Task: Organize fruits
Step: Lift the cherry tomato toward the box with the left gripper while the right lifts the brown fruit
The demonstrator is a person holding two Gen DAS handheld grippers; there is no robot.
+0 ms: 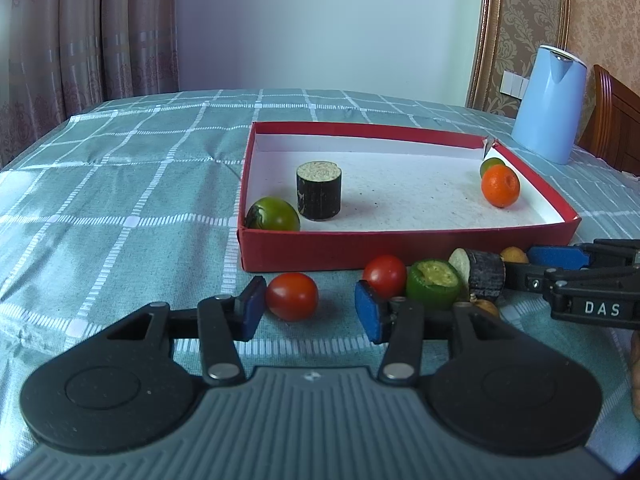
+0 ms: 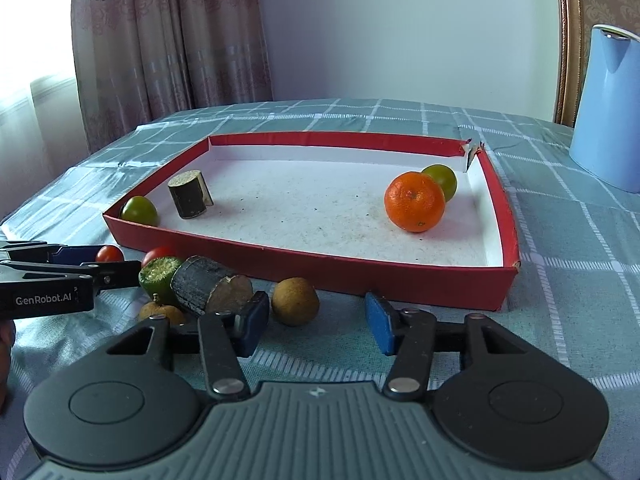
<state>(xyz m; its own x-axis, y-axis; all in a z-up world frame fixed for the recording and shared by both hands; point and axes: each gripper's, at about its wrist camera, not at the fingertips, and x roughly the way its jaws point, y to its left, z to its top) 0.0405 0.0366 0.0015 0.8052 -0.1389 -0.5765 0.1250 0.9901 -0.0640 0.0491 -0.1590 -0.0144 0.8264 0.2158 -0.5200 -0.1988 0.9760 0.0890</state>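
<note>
Now, close the left tool [image 1: 310, 308] squarely on the cherry tomato [image 1: 292, 296] lying between its spread pads, then lift it over the red box [image 1: 400, 248]. The right tool [image 2: 316, 326], also apart, flanks what looks like a longan [image 2: 295, 301] just ahead.

glossy red tomato [image 1: 292, 296], matt red cardboard box [image 1: 340, 249], woven checked tablecloth [image 1: 120, 200], smooth plastic kettle [image 1: 548, 108]

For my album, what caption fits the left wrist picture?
Open left gripper around a red tomato, near the red box of fruit.
</note>
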